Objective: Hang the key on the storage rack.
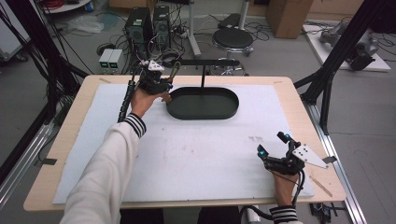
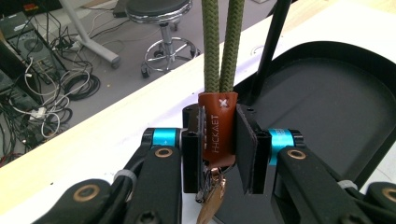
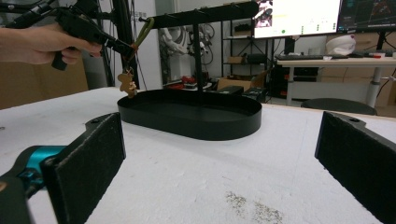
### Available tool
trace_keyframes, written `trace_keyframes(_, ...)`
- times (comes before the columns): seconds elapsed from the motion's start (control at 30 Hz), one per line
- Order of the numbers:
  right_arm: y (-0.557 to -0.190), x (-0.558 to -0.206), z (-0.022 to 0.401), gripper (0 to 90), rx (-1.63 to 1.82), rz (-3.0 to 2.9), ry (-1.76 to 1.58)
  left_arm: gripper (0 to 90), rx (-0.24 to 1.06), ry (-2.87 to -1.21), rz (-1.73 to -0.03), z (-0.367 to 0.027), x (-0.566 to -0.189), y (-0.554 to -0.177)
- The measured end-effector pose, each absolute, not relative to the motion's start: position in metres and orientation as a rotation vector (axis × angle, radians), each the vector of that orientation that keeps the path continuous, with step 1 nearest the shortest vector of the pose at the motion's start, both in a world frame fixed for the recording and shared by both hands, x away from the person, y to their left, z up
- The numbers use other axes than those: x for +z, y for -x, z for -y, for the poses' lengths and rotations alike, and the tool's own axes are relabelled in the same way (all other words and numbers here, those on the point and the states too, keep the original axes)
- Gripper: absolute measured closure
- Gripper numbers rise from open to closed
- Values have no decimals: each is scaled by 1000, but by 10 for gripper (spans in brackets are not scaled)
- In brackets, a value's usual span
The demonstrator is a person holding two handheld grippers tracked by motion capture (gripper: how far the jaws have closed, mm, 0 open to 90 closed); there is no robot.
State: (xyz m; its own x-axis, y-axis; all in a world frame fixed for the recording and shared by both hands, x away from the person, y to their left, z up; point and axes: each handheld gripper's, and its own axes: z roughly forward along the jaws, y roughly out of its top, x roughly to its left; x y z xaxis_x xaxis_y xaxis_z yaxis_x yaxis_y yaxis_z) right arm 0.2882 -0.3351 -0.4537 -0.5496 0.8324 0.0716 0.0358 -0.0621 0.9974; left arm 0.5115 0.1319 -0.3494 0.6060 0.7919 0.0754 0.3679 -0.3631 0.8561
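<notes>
My left gripper [image 2: 218, 149] is shut on the brown leather tag [image 2: 218, 133] of a keychain. The keychain's olive rope loop [image 2: 222, 46] rises from the tag, and a small tan charm [image 3: 126, 83] dangles below it. In the high view this gripper [image 1: 163, 86] hovers at the left end of the black oval tray [image 1: 224, 112]. The rope loop [image 3: 145, 28] reaches up to the left tip of the tray stand's black crossbar [image 3: 205, 14]; I cannot tell whether it hangs on it. My right gripper [image 1: 272, 143] rests open and holds nothing at the near right of the white mat [image 1: 196, 154].
A thin black post [image 1: 203, 79] rises from the tray and carries the crossbar. The wooden table's edges [image 1: 299, 98] frame the mat. Behind the table are a stool [image 1: 232, 39], computer cases [image 1: 140, 23] and loose cables on the floor.
</notes>
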Motion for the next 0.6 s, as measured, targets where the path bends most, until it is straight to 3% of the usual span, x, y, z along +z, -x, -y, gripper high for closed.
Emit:
trace_keyframes(0.27, -288, -454, 335, 6, 1673, -1606, -936, 680, 603, -1949, -873, -138, -352, -514)
trace_keyframes(0.4, -288, -454, 335, 6, 1670, -1610, -935, 371, 607, -1898, -771, -144, -354, -514)
trace_keyframes(0.53, -288, -454, 334, 6, 1667, -1613, -926, 57, 559, -1873, -825, -151, -352, -508)
trace_keyframes(0.6, -288, -454, 334, 6, 1662, -1615, -923, 17, 555, -1823, -801, -158, -350, -498)
